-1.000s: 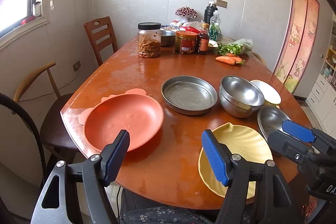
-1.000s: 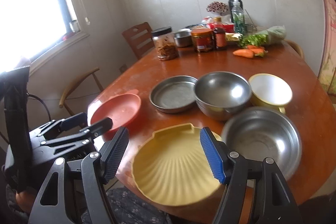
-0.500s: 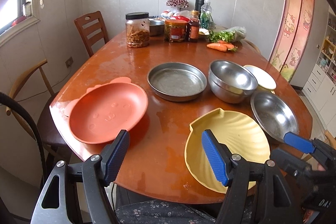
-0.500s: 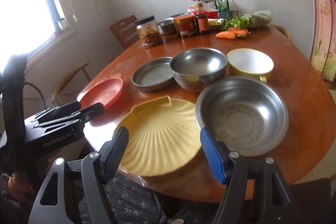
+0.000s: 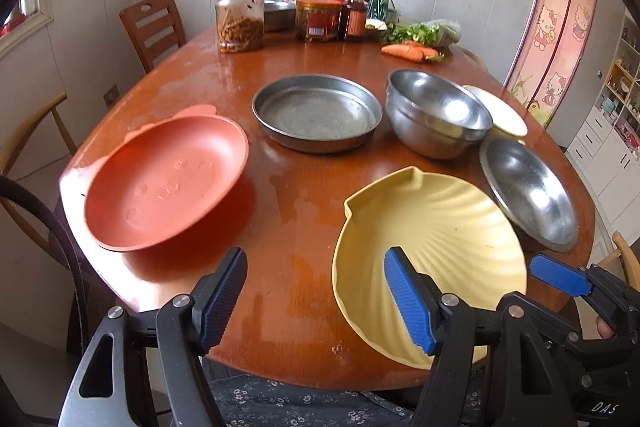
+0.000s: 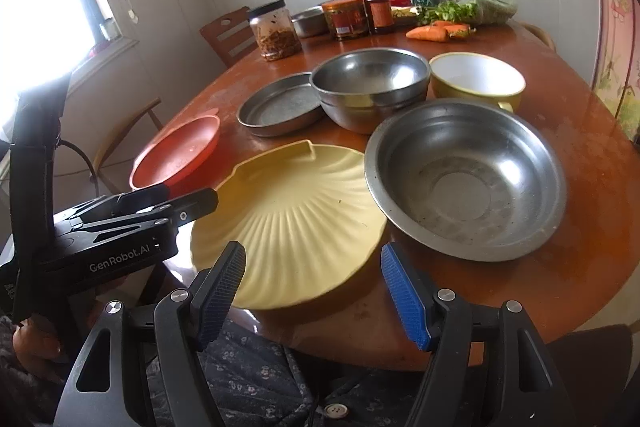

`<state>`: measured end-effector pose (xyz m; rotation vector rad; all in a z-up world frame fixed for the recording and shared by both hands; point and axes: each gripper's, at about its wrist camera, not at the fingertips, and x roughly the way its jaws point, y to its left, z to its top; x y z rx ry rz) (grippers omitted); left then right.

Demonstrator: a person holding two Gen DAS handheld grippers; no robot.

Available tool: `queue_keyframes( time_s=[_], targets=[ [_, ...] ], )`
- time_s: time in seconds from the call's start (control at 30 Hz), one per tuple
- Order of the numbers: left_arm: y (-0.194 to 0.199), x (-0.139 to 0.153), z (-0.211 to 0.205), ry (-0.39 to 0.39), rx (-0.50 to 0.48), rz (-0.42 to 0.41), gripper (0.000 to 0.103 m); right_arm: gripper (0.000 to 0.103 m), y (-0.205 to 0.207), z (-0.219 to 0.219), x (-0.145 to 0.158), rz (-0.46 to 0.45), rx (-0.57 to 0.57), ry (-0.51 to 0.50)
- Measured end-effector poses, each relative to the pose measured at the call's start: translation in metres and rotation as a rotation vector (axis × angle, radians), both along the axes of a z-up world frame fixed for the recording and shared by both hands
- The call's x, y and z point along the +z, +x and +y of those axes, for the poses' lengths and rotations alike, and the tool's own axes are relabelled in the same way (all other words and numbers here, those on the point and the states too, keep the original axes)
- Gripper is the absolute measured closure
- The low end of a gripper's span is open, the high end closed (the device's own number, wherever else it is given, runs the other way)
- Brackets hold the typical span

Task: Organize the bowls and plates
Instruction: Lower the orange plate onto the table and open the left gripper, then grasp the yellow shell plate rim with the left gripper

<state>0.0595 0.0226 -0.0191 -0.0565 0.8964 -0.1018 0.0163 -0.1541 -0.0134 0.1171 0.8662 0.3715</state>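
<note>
On the brown table lie an orange plate, a flat steel pan, a deep steel bowl, a yellow-rimmed white bowl, a wide steel bowl and a yellow shell-shaped plate. My left gripper hangs open above the near table edge, between the orange plate and the shell plate, holding nothing. My right gripper is open over the near rim of the shell plate, its pads apart from it. Each gripper shows in the other's view.
Jars, bottles, a steel dish, greens and carrots crowd the far end of the table. Wooden chairs stand at the left side. A person's patterned clothing is just below the near table edge.
Both grippers have sunk and tipped further down toward the near table edge, so the dishes look larger and closer. Neither jaw has changed its opening.
</note>
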Motion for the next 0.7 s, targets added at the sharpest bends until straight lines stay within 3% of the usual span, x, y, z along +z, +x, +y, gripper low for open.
queue_keyframes(
  time_s=[0.33, 0.5, 0.57, 0.7],
  targets=[
    [0.014, -0.018, -0.005, -0.024, -0.026, 0.028, 0.032, 0.031, 0.016, 0.005, -0.014, -0.006, -0.017, -0.016],
    [0.014, -0.023, -0.01, -0.036, -0.068, 0.02, 0.04, 0.034, 0.019, 0.014, -0.018, -0.028, -0.003, -0.059],
    [0.012, -0.023, -0.013, -0.03, -0.082, 0.008, 0.049, 0.038, 0.019, 0.019, -0.019, -0.033, 0.018, -0.07],
    [0.011, -0.023, -0.007, -0.032, -0.077, 0.002, 0.05, 0.043, 0.018, 0.029, -0.019, -0.041, 0.043, -0.084]
  ],
)
